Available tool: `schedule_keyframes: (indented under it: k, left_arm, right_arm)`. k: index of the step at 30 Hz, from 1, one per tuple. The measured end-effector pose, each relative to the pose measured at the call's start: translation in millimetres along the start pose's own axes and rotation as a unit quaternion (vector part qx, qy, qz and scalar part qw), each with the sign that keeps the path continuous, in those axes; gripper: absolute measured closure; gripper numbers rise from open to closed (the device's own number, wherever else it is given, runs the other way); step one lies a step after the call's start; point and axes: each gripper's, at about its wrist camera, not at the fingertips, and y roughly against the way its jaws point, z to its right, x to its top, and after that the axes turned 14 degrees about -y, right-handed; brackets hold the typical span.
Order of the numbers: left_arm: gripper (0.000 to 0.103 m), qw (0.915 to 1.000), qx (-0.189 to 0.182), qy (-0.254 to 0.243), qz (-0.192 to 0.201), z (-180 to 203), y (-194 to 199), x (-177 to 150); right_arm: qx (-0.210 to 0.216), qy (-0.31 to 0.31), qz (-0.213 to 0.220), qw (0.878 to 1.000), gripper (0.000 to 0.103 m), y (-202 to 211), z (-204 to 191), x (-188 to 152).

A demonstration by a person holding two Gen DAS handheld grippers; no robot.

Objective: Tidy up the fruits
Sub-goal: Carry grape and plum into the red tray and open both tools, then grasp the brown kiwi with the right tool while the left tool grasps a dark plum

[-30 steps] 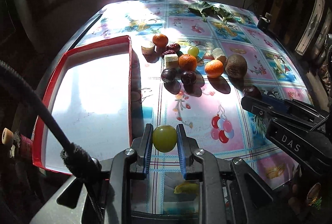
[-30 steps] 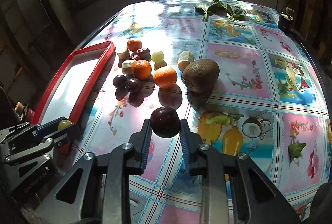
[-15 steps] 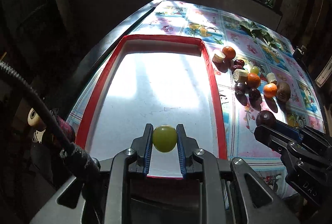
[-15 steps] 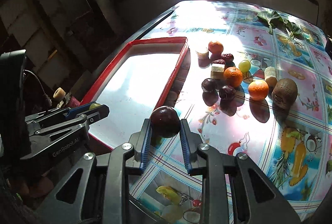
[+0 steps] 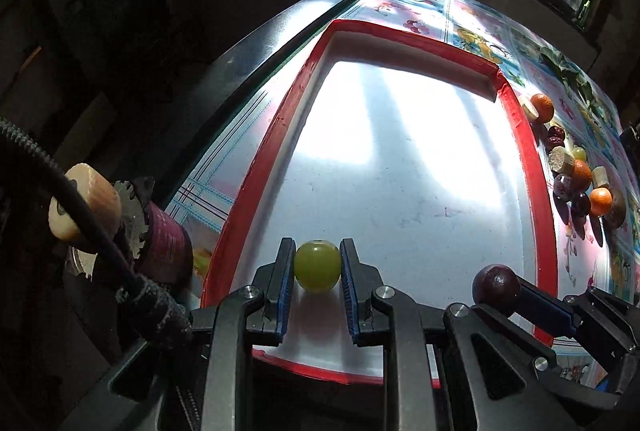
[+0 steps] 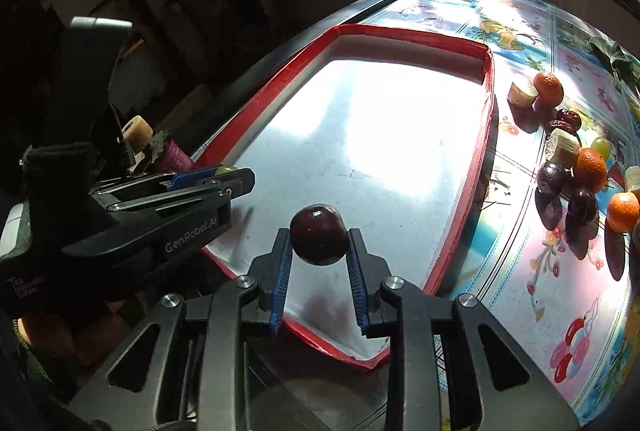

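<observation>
So both grippers are loaded and sitting over the near end of the red-rimmed tray (image 5: 536, 167), whose white floor is so blown out by sunlight that you can't read any detail on it. The left gripper (image 5: 317, 265) is clamped on a green grape (image 5: 317, 265), blue pads pressing on both sides, and whether the grape is actually touching the tray floor or just above it, I can't tell. The right gripper (image 6: 319, 241) is clenched around a dark plum (image 6: 319, 234); in the left wrist view it pokes in from the lower right and only its tip with the plum shows. In the right wrist view the left gripper comes in from the left, and the grape is just a sliver of green between its fingers. The rest of the fruit pile (image 6: 576, 167) sits on the patterned tabletop (image 6: 560, 291) just beyond the tray's right rim: oranges, dark plums, red dates, a pale grape, some cut chunks I can't identify. Part of that pile is cut off by the frame edge in both views. The room around it is too dark to make out.
</observation>
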Motion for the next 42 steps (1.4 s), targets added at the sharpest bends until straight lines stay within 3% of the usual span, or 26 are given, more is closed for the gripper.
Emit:
schedule_keyframes:
  k: [5,9,11,13,20,27,42]
  left_arm:
    - [0.082,0.9999,0.015,-0.005,-0.001,1,-5,1]
    - [0.081,1.0,0.004,-0.001,0.001,-2,-4,1]
    - [0.081,1.0,0.001,-0.001,0.0,-2,-2,1]
    - [0.07,1.0,-0.002,0.0,0.001,-2,1,1]
    - [0.056,0.9996,-0.014,0.005,0.023,4,24,6]
    - [0.041,0.9967,-0.048,-0.029,0.058,45,46,14]
    - [0.041,0.9858,-0.1,-0.117,0.068,144,58,21]
  right_arm:
    - [-0.017,0.002,-0.019,1.0,0.073,-18,-1,-3]
    - [-0.014,0.007,-0.018,1.0,0.072,-16,-1,-4]
    - [-0.009,0.001,-0.017,1.0,0.065,-14,2,-4]
    - [-0.004,-0.005,-0.012,1.0,0.058,-11,6,1]
    - [0.016,-0.022,0.037,0.999,0.056,39,23,-2]
    - [-0.001,-0.108,0.088,0.99,0.052,91,89,-15]
    - [-0.057,-0.215,0.122,0.967,0.052,122,185,-25]
